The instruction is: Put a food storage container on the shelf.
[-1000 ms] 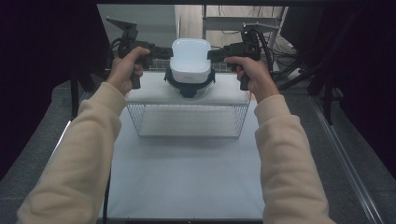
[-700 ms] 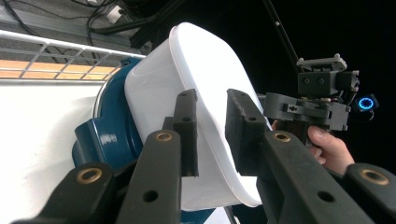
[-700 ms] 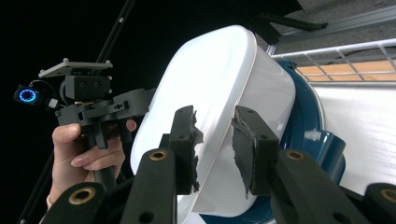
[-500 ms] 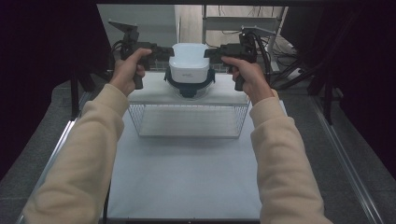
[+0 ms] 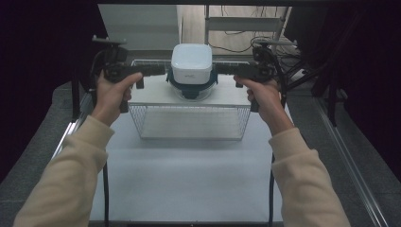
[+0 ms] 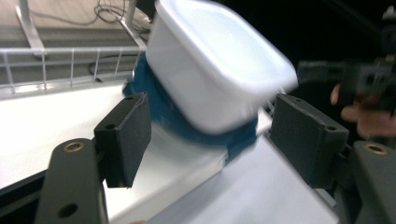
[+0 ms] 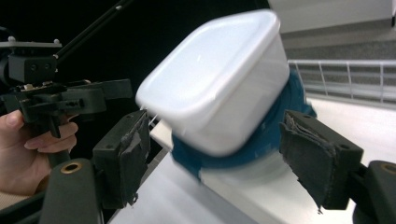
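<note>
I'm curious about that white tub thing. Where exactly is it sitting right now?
In the high view, the white tub sits upturned on a blue-rimmed bowl, atop the white shelf over the wire basket, centred at the table's far end.

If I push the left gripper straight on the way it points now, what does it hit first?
Most likely the blue rim under the white tub: it lies dead ahead of the left gripper, whose jaws have just been opening off it.

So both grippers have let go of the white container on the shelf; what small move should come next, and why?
Probably draw both grippers straight out sideways, away from the container. It sits on the white shelf over the wire basket. The left gripper and right gripper have just been opening, pads off its sides, so pulling clear shouldn't nudge it.
</note>
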